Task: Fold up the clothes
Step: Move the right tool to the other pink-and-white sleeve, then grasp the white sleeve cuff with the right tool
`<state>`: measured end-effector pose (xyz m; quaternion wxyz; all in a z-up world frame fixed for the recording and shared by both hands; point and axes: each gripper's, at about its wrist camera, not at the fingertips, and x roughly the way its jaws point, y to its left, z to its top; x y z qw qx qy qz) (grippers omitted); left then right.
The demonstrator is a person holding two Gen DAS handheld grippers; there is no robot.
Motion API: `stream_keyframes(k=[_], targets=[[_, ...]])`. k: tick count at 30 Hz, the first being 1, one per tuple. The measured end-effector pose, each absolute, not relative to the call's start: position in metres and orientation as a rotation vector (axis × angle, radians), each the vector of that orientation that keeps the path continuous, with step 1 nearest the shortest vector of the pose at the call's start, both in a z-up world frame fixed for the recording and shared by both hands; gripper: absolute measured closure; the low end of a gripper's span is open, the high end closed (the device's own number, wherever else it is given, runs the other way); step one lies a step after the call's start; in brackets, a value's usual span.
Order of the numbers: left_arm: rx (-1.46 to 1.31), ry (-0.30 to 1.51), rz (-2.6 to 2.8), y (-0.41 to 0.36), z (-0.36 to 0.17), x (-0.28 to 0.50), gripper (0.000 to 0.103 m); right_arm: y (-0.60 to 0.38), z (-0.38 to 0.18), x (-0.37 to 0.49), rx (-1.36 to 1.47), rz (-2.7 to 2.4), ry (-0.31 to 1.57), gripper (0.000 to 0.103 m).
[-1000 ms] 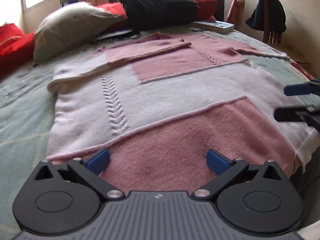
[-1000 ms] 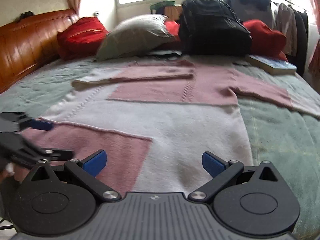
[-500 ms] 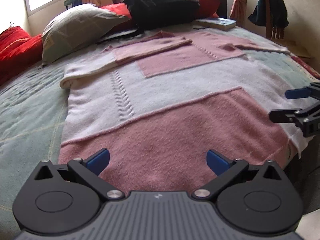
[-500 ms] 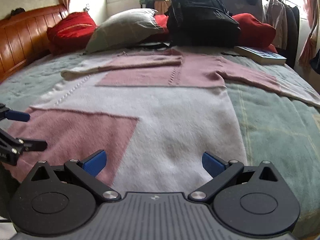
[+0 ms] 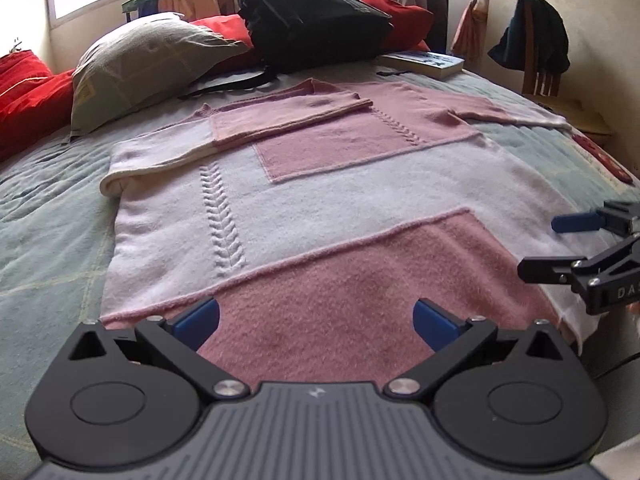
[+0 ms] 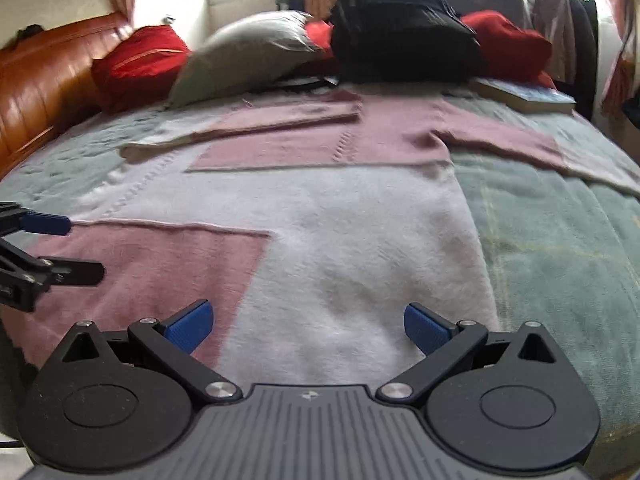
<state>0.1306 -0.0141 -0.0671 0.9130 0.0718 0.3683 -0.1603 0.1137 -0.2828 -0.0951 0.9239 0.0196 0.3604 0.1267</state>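
I've got the pink-and-white sweater (image 5: 320,216) spread flat on the green quilted bedspread (image 5: 48,216), its hem nearest me and its neck toward the pillows. My left gripper (image 5: 316,320) is spread wide, blue pads (image 5: 198,318) well apart, gripping nothing, and it hangs over the pink panel at the bottom hem, the fabric lying right between and beyond the fingers. My right gripper (image 6: 306,326) is just as wide apart and empty, sitting over the white part of the hem, with the sweater's right edge just beside its right finger. In the left view the right gripper pokes in from the side by the hem corner; in the right view the left gripper shows at the far left edge over the pink panel. One sleeve (image 5: 240,132) is folded across the chest; the other sleeve (image 6: 520,144) stretches out sideways onto the bedspread. Past the neck I see a grey pillow (image 5: 148,64), red cushions (image 6: 136,64), a black backpack (image 5: 312,16) and a book (image 5: 424,62) near the outstretched sleeve. The right view is slightly blurred. A wooden headboard (image 6: 44,92) runs along its left side.
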Motion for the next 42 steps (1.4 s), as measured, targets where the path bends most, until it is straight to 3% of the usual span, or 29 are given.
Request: stream_keyframes(k=[11,18,21,31,42], targets=[[0.137,0.735,-0.396,-0.033,-0.057,0.152,0.001,-0.327,-0.065,0.129,0.068,0.223,0.636,0.0],[0.161,0.746,-0.431,-0.052,-0.055,0.16,0.001,-0.395,-0.038,0.191,0.073,0.151,0.566,0.0],[0.162,0.749,-0.434,-0.055,-0.055,0.164,0.001,-0.44,-0.034,0.236,0.203,0.139,0.584,0.0],[0.192,0.758,-0.413,-0.065,-0.058,0.18,0.001,-0.544,-0.07,0.369,0.734,0.148,0.66,0.0],[0.204,0.785,-0.422,-0.073,-0.067,0.187,0.001,-0.567,-0.094,0.381,0.686,0.069,0.733,0.0]])
